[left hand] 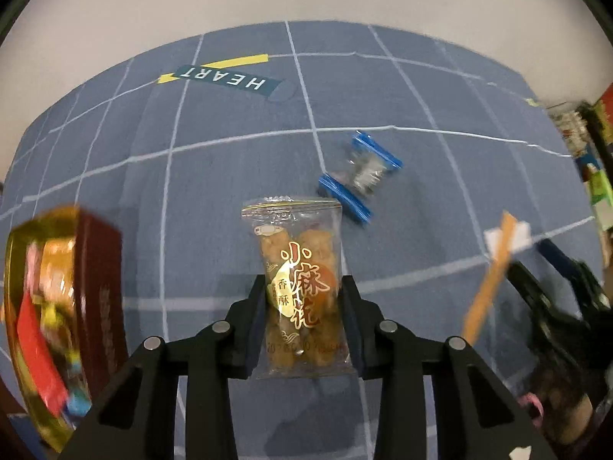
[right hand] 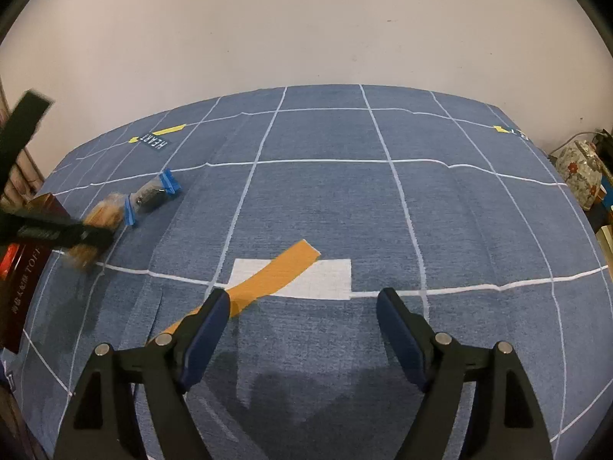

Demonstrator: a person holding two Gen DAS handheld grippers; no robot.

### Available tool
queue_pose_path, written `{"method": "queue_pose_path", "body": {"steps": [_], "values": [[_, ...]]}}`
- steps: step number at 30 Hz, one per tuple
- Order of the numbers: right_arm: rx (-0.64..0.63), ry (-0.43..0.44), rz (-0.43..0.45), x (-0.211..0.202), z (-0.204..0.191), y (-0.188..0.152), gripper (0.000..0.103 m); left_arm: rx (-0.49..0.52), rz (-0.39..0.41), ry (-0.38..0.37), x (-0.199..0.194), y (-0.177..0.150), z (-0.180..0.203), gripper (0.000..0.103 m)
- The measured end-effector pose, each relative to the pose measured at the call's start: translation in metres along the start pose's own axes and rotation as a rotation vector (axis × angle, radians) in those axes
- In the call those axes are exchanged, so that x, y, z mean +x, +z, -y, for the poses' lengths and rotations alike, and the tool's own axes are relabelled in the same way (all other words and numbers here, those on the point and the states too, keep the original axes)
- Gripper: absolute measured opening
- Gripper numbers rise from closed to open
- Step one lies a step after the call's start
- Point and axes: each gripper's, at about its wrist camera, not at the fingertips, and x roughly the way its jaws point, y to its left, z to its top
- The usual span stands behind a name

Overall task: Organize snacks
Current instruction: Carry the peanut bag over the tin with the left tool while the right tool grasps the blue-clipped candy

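My left gripper [left hand: 302, 287] is shut on a clear packet of fried dough twists [left hand: 299, 268] with gold and red lettering, held above the blue grid cloth [left hand: 230, 191]. A blue-ended clear snack packet [left hand: 360, 176] lies on the cloth just beyond it to the right. A dark red box [left hand: 65, 306] holding colourful snacks stands at the left. My right gripper [right hand: 302, 303] is open and empty over the cloth. In its view the left gripper [right hand: 65, 234] holds the twist packet [right hand: 103, 211] at far left, beside the blue-ended packet [right hand: 153, 195] and the box [right hand: 23, 280].
A white patch [right hand: 318, 280] with an orange strip [right hand: 276, 272] across it lies mid-cloth. A wall rises behind the table. Clutter, including a floral object [right hand: 578, 176], stands past the right edge. A HEART label [left hand: 226, 78] marks the far left of the cloth.
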Motion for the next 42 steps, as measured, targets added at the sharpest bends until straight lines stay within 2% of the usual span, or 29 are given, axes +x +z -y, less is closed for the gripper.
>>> {"method": "queue_pose_path", "body": {"steps": [4,7,13,14,15,17,22,25,26,27,31,33,37,42], "values": [[0.003,0.0,-0.007,-0.001,-0.002,0.001,0.081,-0.061,0.033,-0.041,-0.036,-0.025,-0.012,0.033],[0.09,0.118,-0.03,-0.004,-0.008,0.008,0.081,-0.081,0.065,-0.043,-0.06,-0.035,-0.019,0.033],[0.22,0.318,-0.073,0.007,-0.057,0.048,0.08,-0.112,0.096,-0.048,-0.094,-0.048,-0.041,0.033],[0.24,0.314,-0.09,0.013,-0.066,0.055,0.074,-0.115,0.101,-0.049,-0.097,-0.05,-0.045,0.033],[0.256,0.312,-0.105,0.021,-0.074,0.061,0.063,-0.118,0.105,-0.051,-0.101,-0.051,-0.049,0.033],[0.275,0.295,-0.14,0.041,-0.092,0.07,0.047,-0.124,0.117,-0.051,-0.108,-0.057,-0.059,0.033],[0.293,0.208,-0.176,0.07,-0.115,0.075,0.044,-0.143,0.128,-0.049,-0.116,-0.066,-0.08,0.033],[0.234,0.158,-0.157,0.075,-0.132,0.08,0.044,-0.153,0.122,-0.055,-0.116,-0.07,-0.089,0.033],[0.209,0.14,-0.152,0.076,-0.136,0.081,0.039,-0.156,0.12,-0.059,-0.115,-0.069,-0.092,0.033],[0.171,0.127,-0.159,0.079,-0.142,0.081,0.024,-0.158,0.121,-0.061,-0.117,-0.07,-0.093,0.033],[0.04,0.181,-0.151,0.071,-0.143,0.074,0.023,-0.171,0.146,-0.059,-0.127,-0.073,-0.101,0.033],[-0.024,0.162,-0.133,0.058,-0.138,0.063,0.023,-0.184,0.16,-0.056,-0.133,-0.076,-0.107,0.033],[-0.062,0.139,-0.102,0.023,-0.112,0.041,0.023,-0.226,0.174,-0.048,-0.146,-0.084,-0.122,0.033],[-0.099,0.104,-0.062,-0.006,-0.09,0.01,0.023,-0.271,0.2,0.001,-0.163,-0.098,-0.142,0.033]]}}
